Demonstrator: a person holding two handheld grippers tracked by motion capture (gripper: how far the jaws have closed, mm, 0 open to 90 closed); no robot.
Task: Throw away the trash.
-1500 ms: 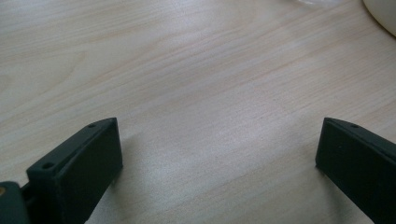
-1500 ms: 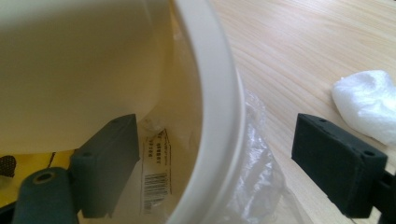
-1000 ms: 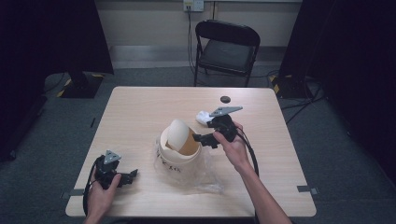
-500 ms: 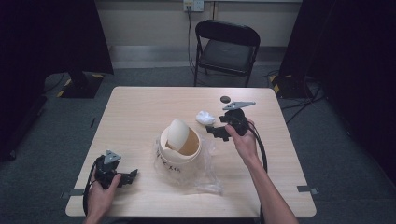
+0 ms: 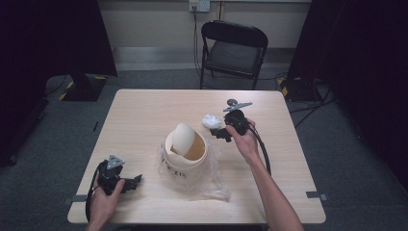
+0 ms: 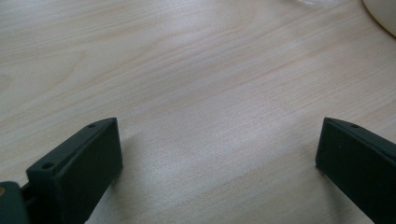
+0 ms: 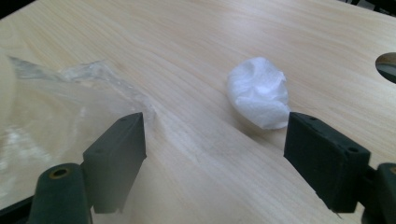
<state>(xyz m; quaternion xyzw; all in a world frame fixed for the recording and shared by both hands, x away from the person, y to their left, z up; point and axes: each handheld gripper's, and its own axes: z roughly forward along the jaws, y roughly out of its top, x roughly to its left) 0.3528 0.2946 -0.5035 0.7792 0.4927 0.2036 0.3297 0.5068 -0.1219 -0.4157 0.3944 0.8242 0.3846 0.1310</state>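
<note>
Right gripper (image 5: 222, 133) sits just short of the tissue wad (image 5: 211, 121), jaws spread wide with nothing between them. In the right gripper view the tissue wad (image 7: 259, 97) lies just ahead of the tips, offset toward the right-hand jaw, not yet centred in the gap.

Location: the wad is on bare table (image 5: 144, 115), far right of the small bin (image 5: 185, 147), apart from it. The bin has a swing lid tipped open and stands on a clear plastic bag (image 5: 207, 180). A loose edge of the plastic bag (image 7: 84, 88) reaches near the left-hand jaw in the right gripper view. A small dark disc (image 5: 232, 102) lies beyond the gripper, near the far edge.

Handling, my read:
- Crumpled paper, very light, soft, fully compressible. No breakage risk.
- Will squash rather than resist, so jaws need to close nearly all the way to hold it.
- Light enough to get nudged away by one jaw touching first. Centre it before closing.
- Best grip: across the thick middle of the wad, jaws low to the table, not on a loose corner that could tear or slip out.
- Keep clear of the bag film so it isn't pinched along with it.

Left gripper (image 5: 132, 182) rests near the front left corner, jaws released and wide, well apart from everything; bare table in the left gripper view.
</note>
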